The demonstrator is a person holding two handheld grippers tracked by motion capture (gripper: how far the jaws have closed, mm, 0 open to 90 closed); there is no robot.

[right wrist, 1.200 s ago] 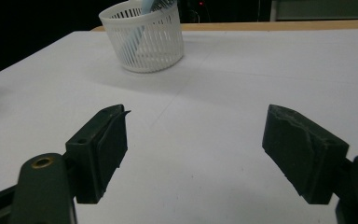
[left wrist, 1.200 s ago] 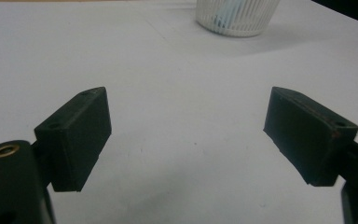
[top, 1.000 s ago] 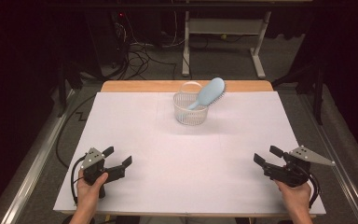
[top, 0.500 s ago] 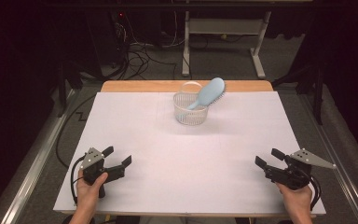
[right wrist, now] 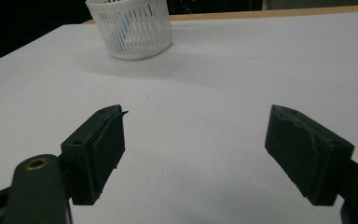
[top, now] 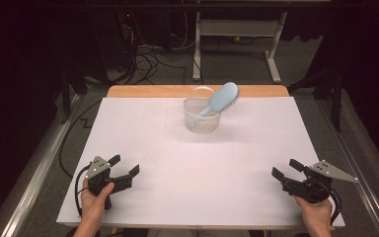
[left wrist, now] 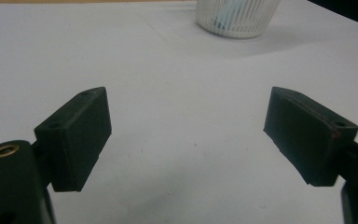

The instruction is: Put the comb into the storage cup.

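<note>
A white slatted basket stands at the far middle of the white-covered table. A light blue hairbrush leans in it, handle down and head up to the right. My left gripper rests near the front left edge, open, with nothing between its jaws. My right gripper sits near the front right edge, open and empty; its jaws have just been opening a little further. The left gripper view shows the left gripper with the basket far ahead. The right gripper faces the basket too.
A wooden table edge shows behind the white cover. Beyond it, a dark floor holds cables and a metal stand. A metal rail runs along the table's left side.
The right hand has shifted slightly toward the near edge. The left hand, basket and brush have stayed where they were.
</note>
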